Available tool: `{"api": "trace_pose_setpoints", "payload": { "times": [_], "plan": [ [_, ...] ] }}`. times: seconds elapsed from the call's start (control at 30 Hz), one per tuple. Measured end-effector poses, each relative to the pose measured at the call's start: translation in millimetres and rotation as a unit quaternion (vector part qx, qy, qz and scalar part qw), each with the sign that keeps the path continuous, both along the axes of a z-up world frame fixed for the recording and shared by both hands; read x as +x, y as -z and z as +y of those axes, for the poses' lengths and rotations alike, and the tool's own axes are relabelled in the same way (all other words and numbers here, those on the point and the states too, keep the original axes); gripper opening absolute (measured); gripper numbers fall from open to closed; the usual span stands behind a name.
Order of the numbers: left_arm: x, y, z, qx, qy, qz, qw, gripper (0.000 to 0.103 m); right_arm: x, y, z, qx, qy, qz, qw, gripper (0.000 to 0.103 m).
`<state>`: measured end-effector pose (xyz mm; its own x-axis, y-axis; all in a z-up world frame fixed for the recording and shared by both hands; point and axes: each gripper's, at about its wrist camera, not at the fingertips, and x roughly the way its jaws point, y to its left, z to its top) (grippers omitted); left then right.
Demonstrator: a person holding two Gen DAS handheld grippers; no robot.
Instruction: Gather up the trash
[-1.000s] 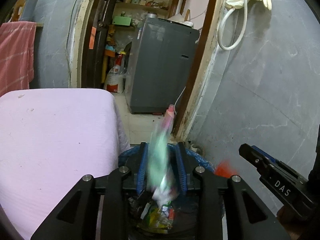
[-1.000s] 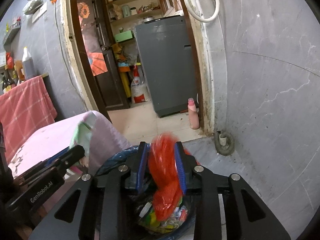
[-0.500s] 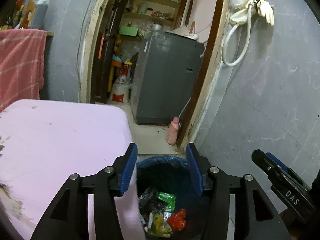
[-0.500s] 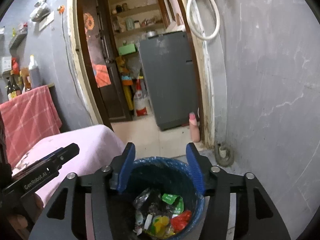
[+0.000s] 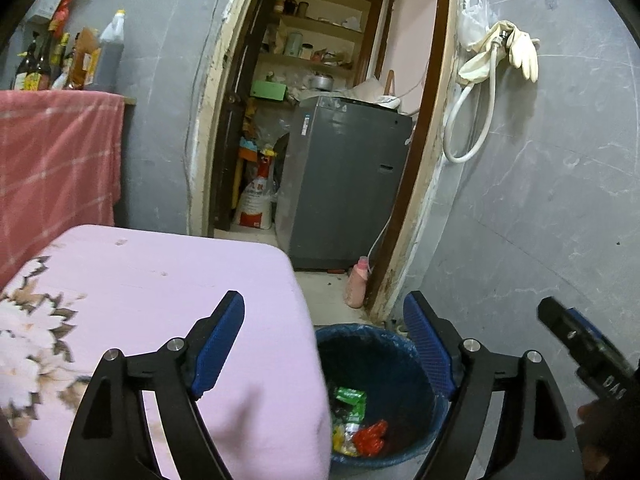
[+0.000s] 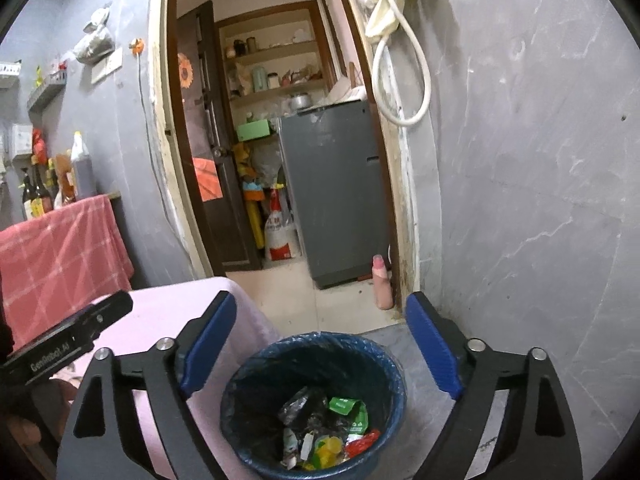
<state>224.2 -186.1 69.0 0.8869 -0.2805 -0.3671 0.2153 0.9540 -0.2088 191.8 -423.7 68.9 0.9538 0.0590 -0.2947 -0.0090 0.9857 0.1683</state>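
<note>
A table draped in a pink cloth [image 5: 160,300] with a floral print occupies the left of the scene; in the left wrist view its near corner overlaps and hides the left part of the bin's rim. Behind it a red checked towel [image 5: 56,160] hangs below a shelf of bottles [image 5: 60,60]. An open doorway ahead shows a grey appliance [image 5: 340,184], a white sack [image 5: 256,208] on the floor beside it and cluttered shelves above. A pink bottle [image 6: 382,282] stands on the floor against the door frame, beyond the bin. A white hose [image 5: 476,120] and pale rubber gloves [image 5: 500,52] hang on the grey wall to the right. The blue-lined trash bin [image 6: 240,384] stands on the floor just beside the table corner, and holds mixed trash: a green wrapper [image 6: 348,408], a red wrapper [image 6: 362,438], a dark crumpled piece and yellow scraps. The left gripper [image 5: 324,344] is spread wide with nothing between its blue pads, positioned above the table edge and the bin's left side. The right gripper [image 6: 320,344] is likewise spread wide and empty, directly above the bin, whose opening lies between and below its fingers.
</note>
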Motion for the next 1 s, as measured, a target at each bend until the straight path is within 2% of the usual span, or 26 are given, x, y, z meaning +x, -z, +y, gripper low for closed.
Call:
{"api": "trace_pose_setpoints", "payload": {
  "times": [0.07, 0.17, 0.23, 0.53, 1.0],
  "plan": [
    [-10, -5, 8, 0.0, -0.001, 0.002, 1.0, 0.078, -13, -9, 7, -0.004, -0.001, -0.007, 1.0, 0.098],
    [-27, -12, 21, 0.002, -0.009, -0.005, 0.9999, 0.094, -28, -16, 16, -0.006, -0.003, -0.013, 1.0, 0.102],
    [-42, -16, 31, 0.001, -0.014, -0.019, 0.9997, 0.095, -38, -21, 23, -0.006, -0.005, -0.015, 1.0, 0.103],
    [-90, -27, 70, 0.02, -0.019, -0.028, 0.9992, 0.096, -76, -32, 59, -0.009, -0.014, -0.022, 1.0, 0.103],
    [-158, -15, 129, 0.047, -0.058, -0.041, 0.9964, 0.097, -131, -25, 109, -0.004, -0.03, -0.025, 0.999, 0.103]
  ]
}}
